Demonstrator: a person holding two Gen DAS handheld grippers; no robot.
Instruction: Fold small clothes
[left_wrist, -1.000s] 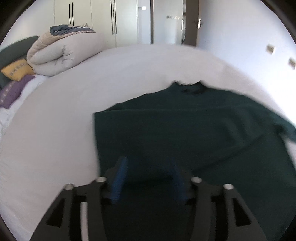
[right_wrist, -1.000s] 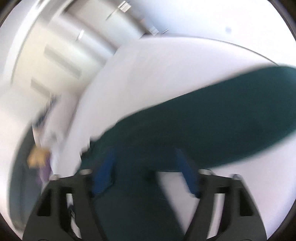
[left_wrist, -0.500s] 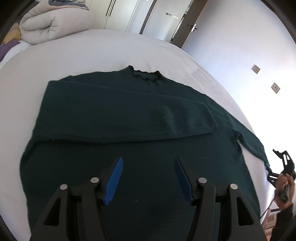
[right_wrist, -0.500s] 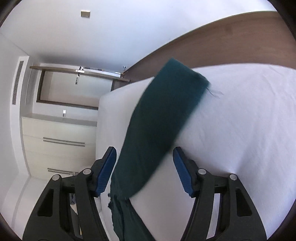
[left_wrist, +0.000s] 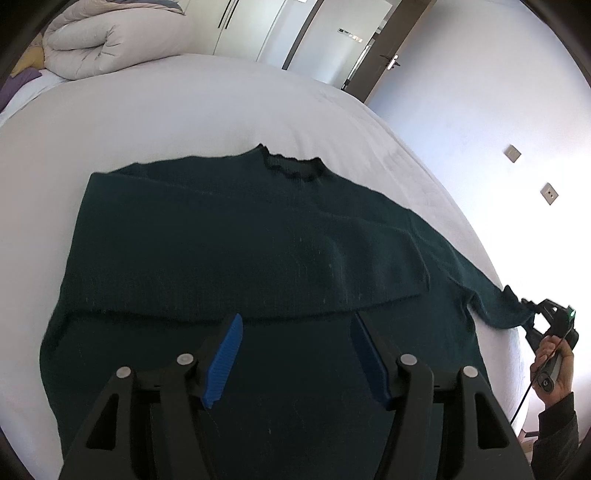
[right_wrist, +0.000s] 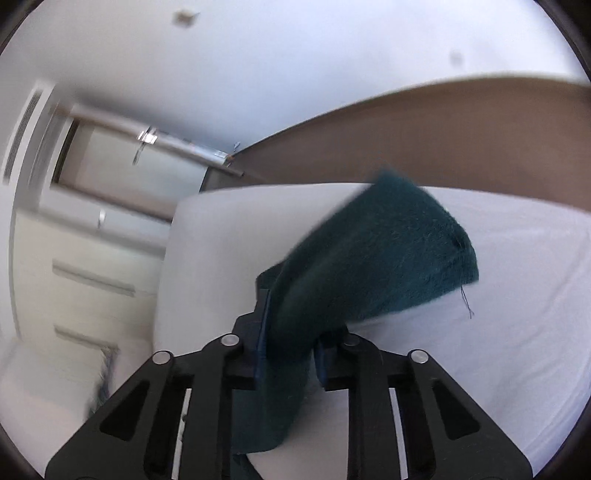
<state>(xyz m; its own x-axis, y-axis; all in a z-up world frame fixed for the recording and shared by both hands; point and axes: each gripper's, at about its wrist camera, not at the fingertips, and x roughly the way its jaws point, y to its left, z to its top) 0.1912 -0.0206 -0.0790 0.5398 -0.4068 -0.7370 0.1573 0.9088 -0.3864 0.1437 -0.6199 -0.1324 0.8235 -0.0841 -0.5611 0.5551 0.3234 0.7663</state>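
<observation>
A plain dark green knitted sweater (left_wrist: 236, 236), flecked with pale lint, lies on the white, unpatterned bed sheet (left_wrist: 166, 107); its cuff (right_wrist: 399, 254) reads as deep teal against white in the right wrist view. My left black two-finger gripper (left_wrist: 295, 350) carries bright blue ribbed pads (left_wrist: 223, 356); my right black gripper (right_wrist: 291, 339) shows the same blue beside the teal cloth, with silver screws. A rolled cream quilt (left_wrist: 107, 40) with a grey-blue edge sits by a mustard yellow cushion (left_wrist: 27, 61) and a purple pillow (left_wrist: 14, 85). White wardrobe doors (left_wrist: 258, 26) bear dark handles. A dark brown door frame (left_wrist: 376, 55) meets pale lilac-white wall. A brown wooden floor (right_wrist: 443, 136) borders the bed.
</observation>
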